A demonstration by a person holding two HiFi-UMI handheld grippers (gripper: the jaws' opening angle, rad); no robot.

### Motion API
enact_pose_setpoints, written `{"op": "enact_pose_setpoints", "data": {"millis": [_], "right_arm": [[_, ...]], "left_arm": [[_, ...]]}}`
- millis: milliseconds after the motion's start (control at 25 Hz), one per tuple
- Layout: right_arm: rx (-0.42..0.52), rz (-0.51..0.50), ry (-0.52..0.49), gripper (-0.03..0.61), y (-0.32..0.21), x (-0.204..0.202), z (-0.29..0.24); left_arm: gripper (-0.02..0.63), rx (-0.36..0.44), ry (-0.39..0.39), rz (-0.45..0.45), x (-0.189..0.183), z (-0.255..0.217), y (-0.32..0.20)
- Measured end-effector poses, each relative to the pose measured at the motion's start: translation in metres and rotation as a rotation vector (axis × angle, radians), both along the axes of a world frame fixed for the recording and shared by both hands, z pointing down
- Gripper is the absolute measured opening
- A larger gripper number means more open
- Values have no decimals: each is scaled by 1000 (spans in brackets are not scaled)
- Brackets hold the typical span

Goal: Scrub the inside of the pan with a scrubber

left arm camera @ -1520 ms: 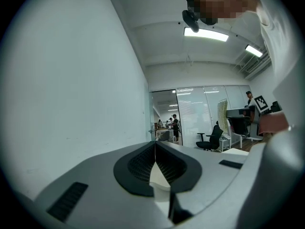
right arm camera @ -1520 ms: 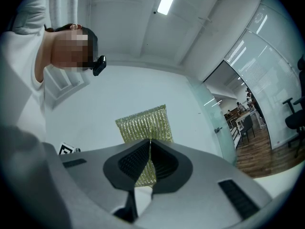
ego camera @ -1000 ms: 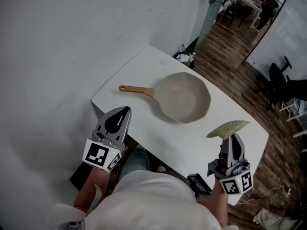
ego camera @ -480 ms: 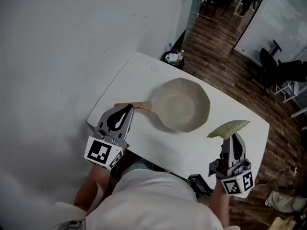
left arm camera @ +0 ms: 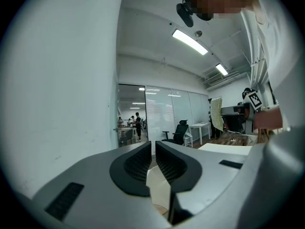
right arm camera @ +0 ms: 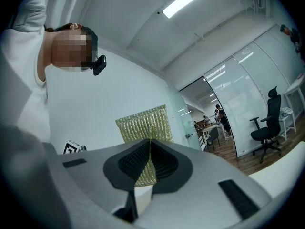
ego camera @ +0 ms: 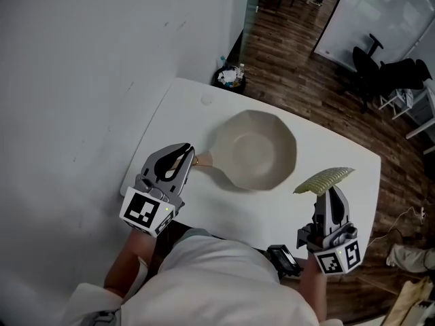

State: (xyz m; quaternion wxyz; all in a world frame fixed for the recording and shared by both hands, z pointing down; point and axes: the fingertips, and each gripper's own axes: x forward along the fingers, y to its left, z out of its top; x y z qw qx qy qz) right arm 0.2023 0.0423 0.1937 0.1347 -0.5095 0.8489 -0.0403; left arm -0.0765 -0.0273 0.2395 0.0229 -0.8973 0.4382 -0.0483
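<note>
Most of the pan handle [ego camera: 203, 159] is hidden behind the left gripper [ego camera: 186, 152] in the head view.

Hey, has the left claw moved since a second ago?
Yes. Judged against the pan, the left claw has travelled forward to the wooden handle and now overlaps its end in the head view.

A white surface [ego camera: 326, 148] lies ahead of the jaws. Beyond it, wood floor [ego camera: 285, 73] carries a black office chair [ego camera: 370, 60]. A white wall [ego camera: 81, 60] stands left of the jaws.
</note>
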Motion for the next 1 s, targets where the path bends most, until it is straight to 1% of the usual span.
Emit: {"op": "enact_pose_setpoints", "data": {"millis": [160,440,640,760,1000], "right_arm": [[-7,42,2,28,-8,-6,2],[-28,80,3,28,-21,-26,13],[-43,87,2,28,-32,-38,23],[-49,89,2,28,-37,-47,25],[-68,72,3,28,-44,-63,32]], "left_arm": [[15,-11,-4,58,1,4,-14],[17,-42,-17,133,-7,23,-33],[20,-62,-16,172,-10,35,-42],[48,-83,-16,190,-13,41,-45],[69,-95,-22,224,-17,50,-51]]}}
